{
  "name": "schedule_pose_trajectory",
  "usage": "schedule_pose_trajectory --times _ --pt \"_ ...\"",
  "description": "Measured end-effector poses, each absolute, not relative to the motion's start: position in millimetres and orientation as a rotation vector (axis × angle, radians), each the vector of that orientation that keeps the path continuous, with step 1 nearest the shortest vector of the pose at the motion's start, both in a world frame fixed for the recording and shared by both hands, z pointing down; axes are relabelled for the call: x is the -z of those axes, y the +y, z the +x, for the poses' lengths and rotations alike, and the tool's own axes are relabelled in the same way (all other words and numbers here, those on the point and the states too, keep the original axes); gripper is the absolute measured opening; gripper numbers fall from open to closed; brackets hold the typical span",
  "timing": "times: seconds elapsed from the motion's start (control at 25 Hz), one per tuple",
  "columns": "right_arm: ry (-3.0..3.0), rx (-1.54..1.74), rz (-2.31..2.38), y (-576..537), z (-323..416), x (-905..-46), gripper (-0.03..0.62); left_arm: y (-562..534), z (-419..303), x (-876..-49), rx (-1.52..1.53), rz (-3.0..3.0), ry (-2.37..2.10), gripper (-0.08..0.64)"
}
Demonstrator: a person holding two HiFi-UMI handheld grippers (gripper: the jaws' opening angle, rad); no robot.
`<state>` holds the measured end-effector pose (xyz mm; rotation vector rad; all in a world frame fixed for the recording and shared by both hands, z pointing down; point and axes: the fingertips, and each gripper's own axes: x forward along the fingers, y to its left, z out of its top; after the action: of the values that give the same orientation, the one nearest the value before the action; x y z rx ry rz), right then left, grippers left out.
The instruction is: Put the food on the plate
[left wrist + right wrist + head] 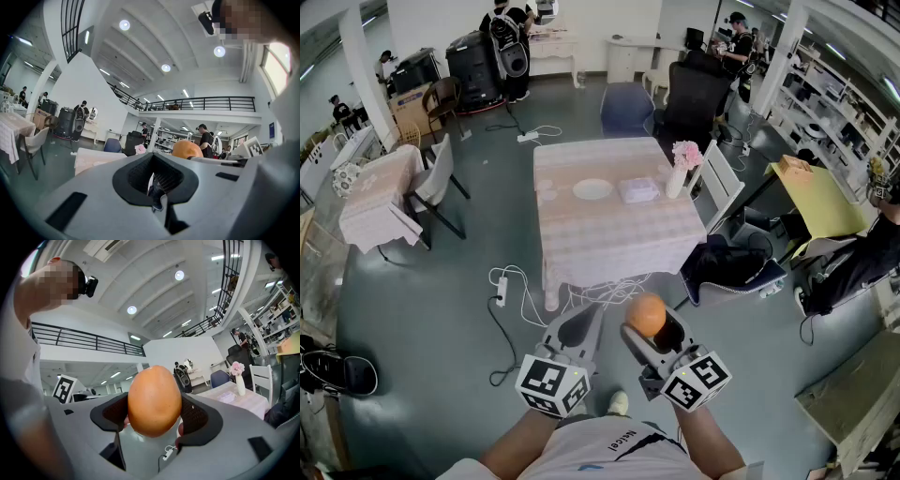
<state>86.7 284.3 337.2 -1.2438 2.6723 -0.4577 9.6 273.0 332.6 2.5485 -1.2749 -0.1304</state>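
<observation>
An orange, egg-shaped piece of food sits between the jaws of my right gripper, which is shut on it and held at waist height above the floor. Beside it, my left gripper is shut with nothing in it, and the orange food shows just to its right. A white plate lies near the middle of the table with the pale checked cloth, well ahead of both grippers.
A vase of pink flowers and a white packet share the table with the plate. A white chair stands at its right. Cables and a power strip lie on the floor at the near left. A second table stands left.
</observation>
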Motion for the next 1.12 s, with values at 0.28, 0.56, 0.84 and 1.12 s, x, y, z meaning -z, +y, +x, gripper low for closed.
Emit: schedule_pose_trajectory --times 0.28,0.56,0.84,1.12 --pt "2.683 0.451 -1.247 283 81 -336 0.328 272 6 -330 0.134 2.547 -1.273 0.006" --pt "2.646 0.478 -1.232 280 81 -329 0.328 267 -13 -336 0.140 2.519 -1.299 0.006" --pt "2.623 0.524 -1.245 271 69 -330 0.328 258 -46 -338 0.145 2.489 -1.350 0.006" --pt "2.612 0.514 -1.249 269 49 -334 0.328 259 -67 -344 0.148 2.507 -1.341 0.006"
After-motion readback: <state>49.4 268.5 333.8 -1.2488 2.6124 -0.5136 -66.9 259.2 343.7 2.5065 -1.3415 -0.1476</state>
